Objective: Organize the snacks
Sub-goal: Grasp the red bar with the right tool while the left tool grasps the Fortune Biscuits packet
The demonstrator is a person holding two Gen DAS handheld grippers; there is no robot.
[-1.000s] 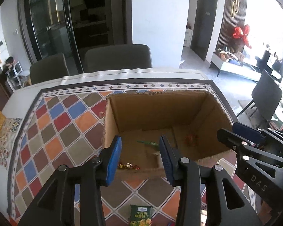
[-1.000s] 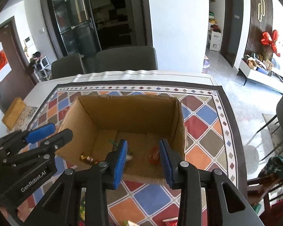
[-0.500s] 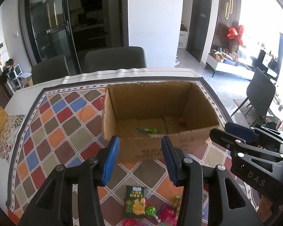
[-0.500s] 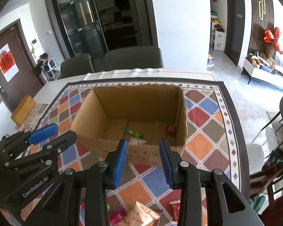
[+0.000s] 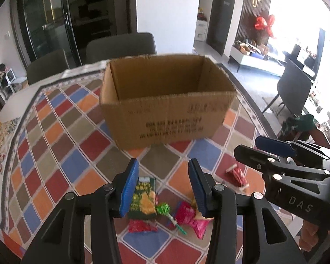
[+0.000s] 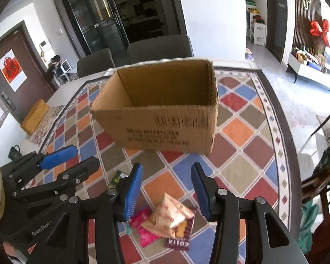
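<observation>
Both grippers pulled back from the box (image 5: 165,110) & now hang over the snacks (image 5: 165,213) on the cloth near it. Our left gripper (image 5: 162,187) is half open, empty; our right gripper (image 6: 167,189) just opened more, empty too. We might grab two packs at once, they overlap.

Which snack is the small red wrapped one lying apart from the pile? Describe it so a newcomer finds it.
Start at the open brown cardboard box on the diamond-patterned tablecloth. In the left wrist view, come toward the camera from its right corner to the small red wrapped candy with white twisted ends. It lies alone, while the pink packets and green packet cluster together.
</observation>
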